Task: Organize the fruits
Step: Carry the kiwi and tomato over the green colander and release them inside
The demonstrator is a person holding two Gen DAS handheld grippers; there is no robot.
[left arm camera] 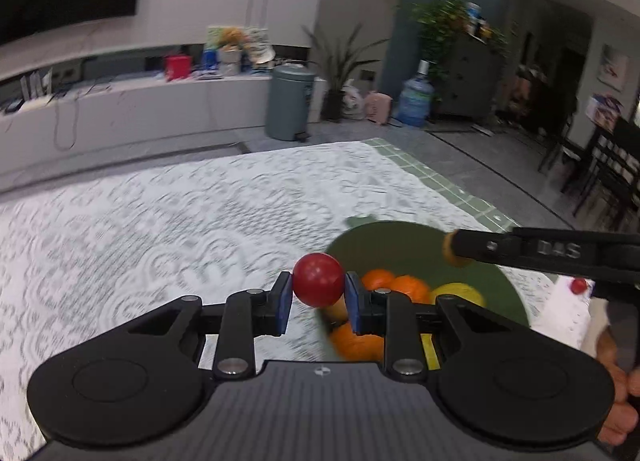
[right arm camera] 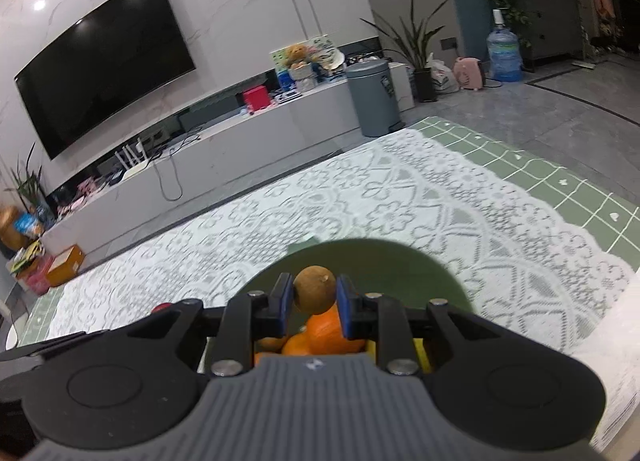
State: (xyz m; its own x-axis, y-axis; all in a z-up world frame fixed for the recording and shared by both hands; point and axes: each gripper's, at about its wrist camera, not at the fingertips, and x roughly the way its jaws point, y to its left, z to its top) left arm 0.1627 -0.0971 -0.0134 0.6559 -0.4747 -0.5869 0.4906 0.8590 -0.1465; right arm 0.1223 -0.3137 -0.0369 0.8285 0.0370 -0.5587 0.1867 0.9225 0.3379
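My left gripper (left arm camera: 318, 291) is shut on a small red round fruit (left arm camera: 319, 278), held at the left rim of a dark green bowl (left arm camera: 400, 239). The bowl holds oranges (left arm camera: 408, 286), a yellow fruit (left arm camera: 460, 293) and a tan one. My right gripper (right arm camera: 312, 297) is shut on a small brown round fruit (right arm camera: 315, 288), held above the oranges (right arm camera: 324, 331) inside the same green bowl (right arm camera: 360, 257). In the left wrist view the right gripper's fingers (left arm camera: 516, 247) reach in from the right over the bowl.
The bowl stands on a white lace cloth (right arm camera: 360, 197) over a green checked mat (right arm camera: 560, 181). Another small red fruit (left arm camera: 578, 285) lies right of the bowl. A grey bin (right arm camera: 374, 95) and a TV bench stand beyond the table.
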